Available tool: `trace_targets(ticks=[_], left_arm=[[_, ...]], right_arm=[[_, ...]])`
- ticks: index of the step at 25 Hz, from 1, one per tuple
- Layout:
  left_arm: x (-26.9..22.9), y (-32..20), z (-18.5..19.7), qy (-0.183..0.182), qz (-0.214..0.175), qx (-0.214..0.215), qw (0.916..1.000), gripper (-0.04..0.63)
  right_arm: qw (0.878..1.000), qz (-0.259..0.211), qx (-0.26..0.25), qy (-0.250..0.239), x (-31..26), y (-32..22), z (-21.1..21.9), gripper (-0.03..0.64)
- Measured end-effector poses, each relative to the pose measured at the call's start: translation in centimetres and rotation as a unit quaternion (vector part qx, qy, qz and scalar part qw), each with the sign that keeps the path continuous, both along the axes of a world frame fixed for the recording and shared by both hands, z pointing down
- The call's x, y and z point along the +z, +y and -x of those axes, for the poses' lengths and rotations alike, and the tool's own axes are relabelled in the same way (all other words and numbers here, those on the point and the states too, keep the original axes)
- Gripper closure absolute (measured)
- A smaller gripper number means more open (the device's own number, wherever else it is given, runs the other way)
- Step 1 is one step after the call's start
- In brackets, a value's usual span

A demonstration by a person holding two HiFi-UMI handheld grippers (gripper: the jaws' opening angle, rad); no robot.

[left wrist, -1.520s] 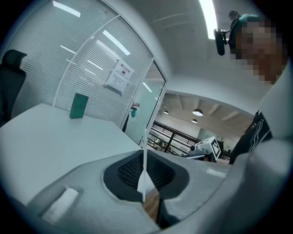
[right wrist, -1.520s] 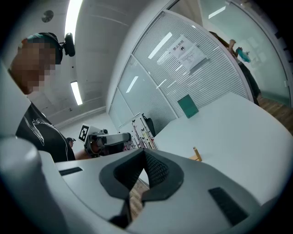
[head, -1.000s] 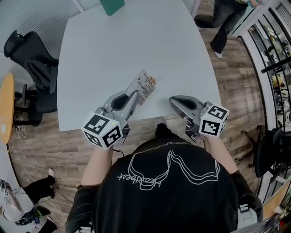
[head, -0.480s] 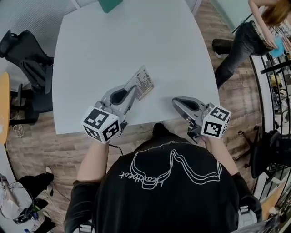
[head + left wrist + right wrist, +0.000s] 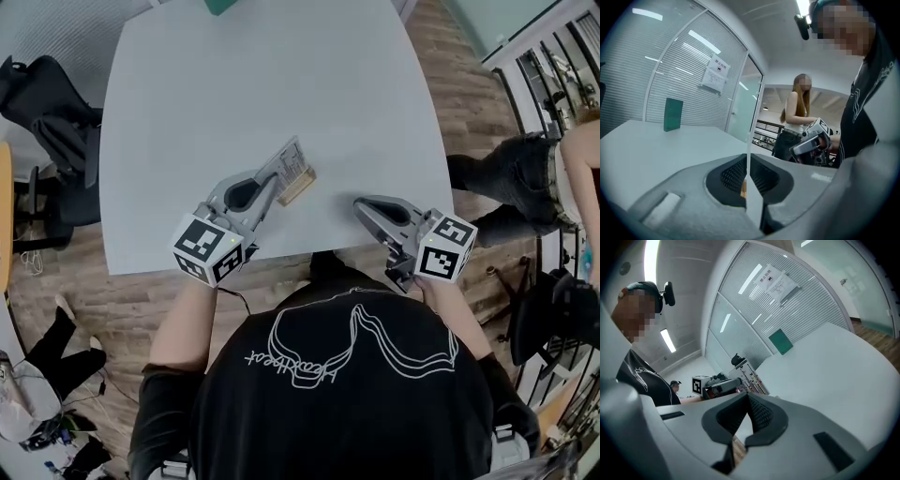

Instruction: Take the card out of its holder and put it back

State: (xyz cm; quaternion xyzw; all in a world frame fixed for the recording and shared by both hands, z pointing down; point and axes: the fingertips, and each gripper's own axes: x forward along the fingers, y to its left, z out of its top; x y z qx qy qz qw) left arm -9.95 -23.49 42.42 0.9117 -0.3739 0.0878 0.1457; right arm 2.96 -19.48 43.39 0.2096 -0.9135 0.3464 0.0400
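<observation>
The card holder (image 5: pixel 289 169), a clear sleeve with a printed card inside, is held just above the white table (image 5: pixel 262 84) near its front edge. My left gripper (image 5: pixel 275 185) is shut on its near end. In the left gripper view the holder (image 5: pixel 753 206) shows edge-on as a thin strip pinched between the jaws of the left gripper (image 5: pixel 748 164). My right gripper (image 5: pixel 359 207) hovers to the right of the holder, apart from it, shut with nothing in it. In the right gripper view its pads (image 5: pixel 759 416) meet, and the card holder (image 5: pixel 752 380) shows beyond them at the left.
A green object (image 5: pixel 223 5) stands at the table's far edge. Black office chairs (image 5: pixel 47 122) sit left of the table. A person (image 5: pixel 525 178) stands on the wooden floor at the right, by a railing. The table's front edge runs just under both grippers.
The holder in my left gripper has shifted slightly and tilted more on edge. The right gripper has stayed put. The person at the right has walked nearer along the railing.
</observation>
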Motion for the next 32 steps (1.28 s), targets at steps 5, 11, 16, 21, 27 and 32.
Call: trace_targets(ticks=[5, 11, 16, 21, 27, 32], left_arm=[[1.4, 0.0, 0.3, 0.000, -0.002, -0.001, 1.0000, 0.569], [2.2, 0.0, 0.0, 0.003, -0.004, 0.007, 1.0000, 0.569], [2.8, 0.1, -0.1, -0.002, -0.003, 0.011, 0.9999, 0.569], [3.3, 0.1, -0.2, 0.000, 0.000, 0.009, 1.0000, 0.569], [3.8, -0.1, -0.2, -0.004, 0.003, 0.010, 0.9999, 0.569], [4.3, 0.1, -0.4, -0.007, 0.006, 0.009, 0.9999, 0.569]], right_arm=[[1.000, 0.002, -0.001, 0.007, 0.3, 0.0, 0.0, 0.607], [1.000, 0.007, -0.002, 0.005, 0.5, -0.1, 0.1, 0.607], [1.000, 0.009, -0.004, 0.007, 0.8, 0.0, 0.1, 0.607], [1.000, 0.012, -0.004, 0.008, 1.0, 0.0, 0.0, 0.607], [1.000, 0.016, -0.004, 0.008, 1.2, -0.1, 0.0, 0.607], [1.000, 0.018, -0.002, 0.008, 1.3, 0.0, -0.1, 0.607]])
